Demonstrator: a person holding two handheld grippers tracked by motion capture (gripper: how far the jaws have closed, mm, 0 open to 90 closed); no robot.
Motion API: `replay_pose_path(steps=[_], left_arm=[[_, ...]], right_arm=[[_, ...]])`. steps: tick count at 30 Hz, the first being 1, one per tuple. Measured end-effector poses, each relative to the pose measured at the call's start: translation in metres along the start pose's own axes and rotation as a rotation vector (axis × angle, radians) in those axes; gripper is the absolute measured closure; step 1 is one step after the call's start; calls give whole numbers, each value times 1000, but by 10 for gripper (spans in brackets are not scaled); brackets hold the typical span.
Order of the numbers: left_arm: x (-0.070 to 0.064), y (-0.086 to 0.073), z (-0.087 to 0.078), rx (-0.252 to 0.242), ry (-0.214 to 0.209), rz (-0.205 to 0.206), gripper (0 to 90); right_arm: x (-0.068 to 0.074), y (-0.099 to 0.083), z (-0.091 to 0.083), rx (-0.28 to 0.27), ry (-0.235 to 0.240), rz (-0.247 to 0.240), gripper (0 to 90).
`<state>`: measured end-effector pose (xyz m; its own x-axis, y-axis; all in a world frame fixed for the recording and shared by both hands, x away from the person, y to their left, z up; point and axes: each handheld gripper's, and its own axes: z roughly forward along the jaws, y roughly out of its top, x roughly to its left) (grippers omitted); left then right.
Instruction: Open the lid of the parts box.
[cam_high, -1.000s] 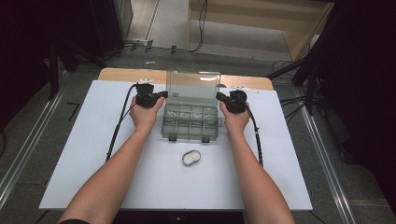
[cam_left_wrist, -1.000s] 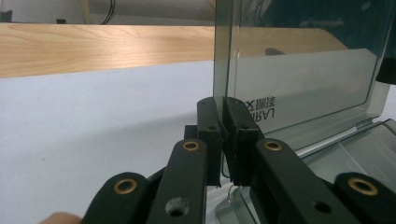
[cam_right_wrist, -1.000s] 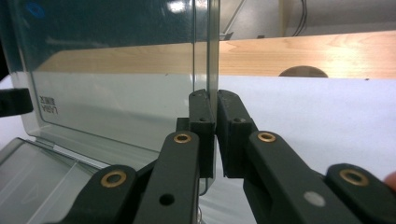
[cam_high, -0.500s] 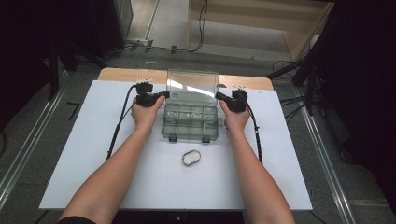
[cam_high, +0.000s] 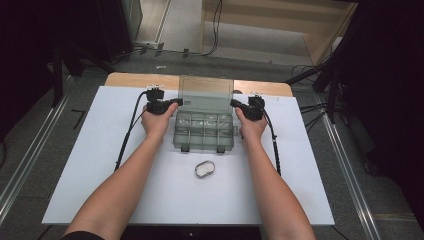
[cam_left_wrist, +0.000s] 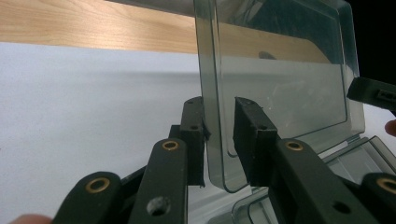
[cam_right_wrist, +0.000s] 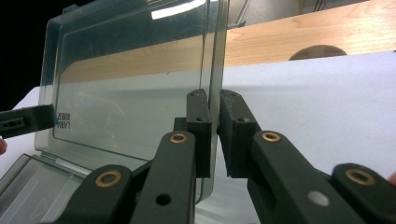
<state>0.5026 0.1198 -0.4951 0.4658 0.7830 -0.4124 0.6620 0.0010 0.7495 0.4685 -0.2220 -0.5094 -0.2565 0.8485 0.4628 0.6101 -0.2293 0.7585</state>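
The left gripper (cam_left_wrist: 219, 140) stands with its two black jaws set either side of the left edge of the box's clear lid (cam_left_wrist: 280, 88); in the left gripper view the jaws are parted a little wider than the plastic, the left one close against the lid's rim and the right one with a narrow gap showing, so the grip looks loose rather than clamped and I cannot tell whether it truly pinches. The right gripper (cam_right_wrist: 215, 135) straddles the opposite edge of the same lid (cam_right_wrist: 135, 74); its jaws sit nearly closed on the thin plastic, with only a slim slit beside the right jaw. In the high view the left gripper (cam_high: 172, 102) and right gripper (cam_high: 235, 104) face each other across the lid (cam_high: 206, 92), which stands roughly upright, hinged at the back of the clear compartment box (cam_high: 204, 131). The box rests open on the white sheet (cam_high: 100, 165) covering the table, between the person's two hands, its row of compartments lying towards the person. Just in front of the box, apart from it, lies a small oval container (cam_high: 204, 169). The wooden table edge (cam_high: 135, 80) shows beyond the sheet.
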Motion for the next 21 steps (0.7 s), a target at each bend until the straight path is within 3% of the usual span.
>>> replay_pose_path(steps=[14,18,21], left_arm=[[-3,-4,5,20,27,12,632],[-5,-4,5,21,47,29,620],[-5,-4,4,19,55,36,619]], right_arm=[[0,-5,5,29,-14,-13,775],[3,-6,6,35,-40,-52,769],[3,-5,6,39,-36,-48,769]])
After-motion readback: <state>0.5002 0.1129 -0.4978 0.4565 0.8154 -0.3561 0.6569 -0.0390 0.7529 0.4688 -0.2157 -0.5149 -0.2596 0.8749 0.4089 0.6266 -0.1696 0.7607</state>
